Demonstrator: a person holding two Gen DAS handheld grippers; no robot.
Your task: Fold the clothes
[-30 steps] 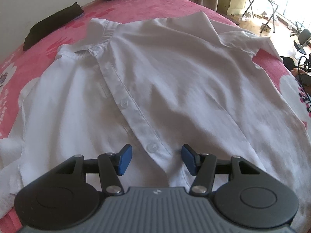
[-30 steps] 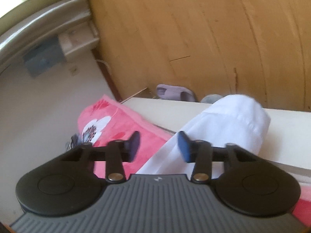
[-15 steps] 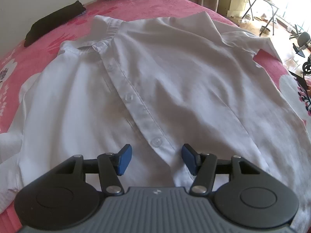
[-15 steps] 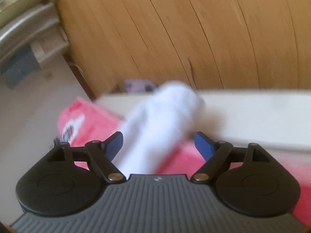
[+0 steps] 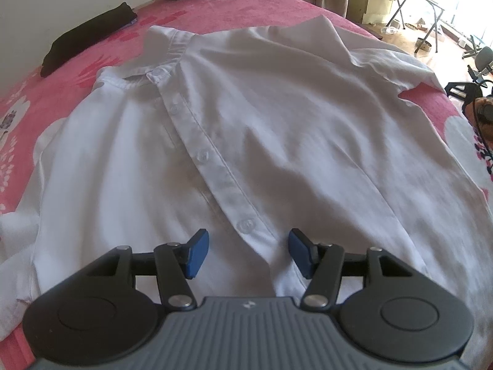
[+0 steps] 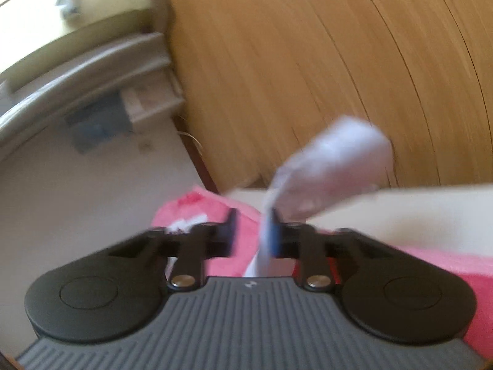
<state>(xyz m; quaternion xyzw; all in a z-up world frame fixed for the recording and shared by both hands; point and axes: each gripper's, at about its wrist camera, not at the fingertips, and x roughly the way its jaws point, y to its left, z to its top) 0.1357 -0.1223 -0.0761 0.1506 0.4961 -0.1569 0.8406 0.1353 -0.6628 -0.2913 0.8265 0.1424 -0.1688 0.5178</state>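
While the white shirt (image 5: 277, 141) is spread front-up and buttoned across the pink floral bed cover (image 5: 215, 15), no fold is yet seen in it, so the task is judged barely begun. The left claw (image 5: 246, 252) is held partly open above the lower button placket, with nothing gripped. The right claw (image 6: 252, 237) has just been closing, and a white sleeve (image 6: 332, 160) is seen between its nearly shut jaws, lifted off the bed edge. Sleeves and body remain to be folded.
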